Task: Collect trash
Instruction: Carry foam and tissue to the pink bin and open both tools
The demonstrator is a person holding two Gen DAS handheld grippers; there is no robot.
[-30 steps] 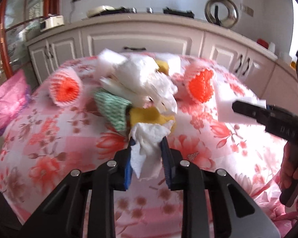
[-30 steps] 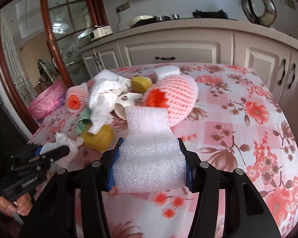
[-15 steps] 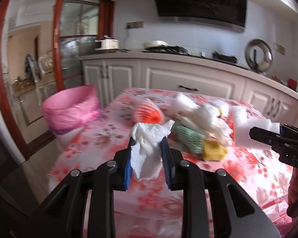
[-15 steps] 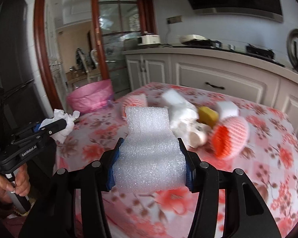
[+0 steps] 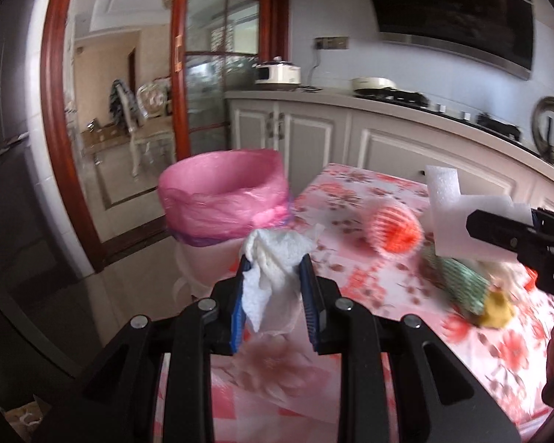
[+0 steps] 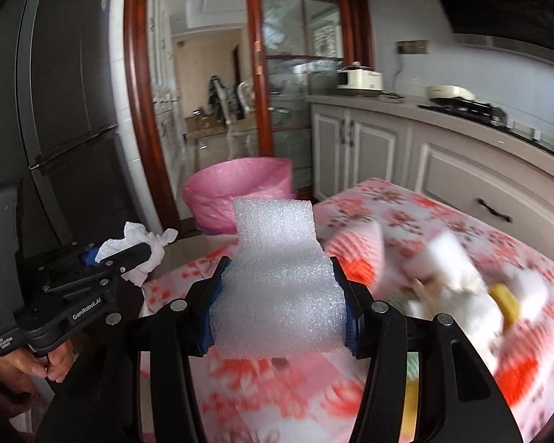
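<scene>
The left hand-held gripper (image 5: pixel 275 291) is clamped on a crumpled white tissue (image 5: pixel 273 258), whose folds bulge up and out past the blue pads (image 5: pixel 240 295). The right hand-held gripper (image 6: pixel 279 304) grips a white foam sheet (image 6: pixel 277 277) that fills the whole gap between its pads and rises in a narrower tongue above them. In the right wrist view the left hand-held gripper shows at the near left with its tissue, a hand (image 6: pixel 29 361) on its handle.

Under both lies the counter (image 5: pixel 351 192), covered by a cloth of red flowers on pink and white. On it, right of the held tissue, sits an orange-and-white foam net (image 5: pixel 395 230); nearer and further right lies a blurred heap with a green-checked cloth (image 5: pixel 458 284) and a yellow lump (image 5: pixel 496 304).

Just beyond the counter's far left corner stands a bin (image 5: pixel 225 199) lined with a pink bag, its mouth open. Farther back run white cabinets (image 5: pixel 314 133) with a rice cooker (image 5: pixel 277 72) on top, and at the far left a red-framed glass door (image 5: pixel 181 66).
</scene>
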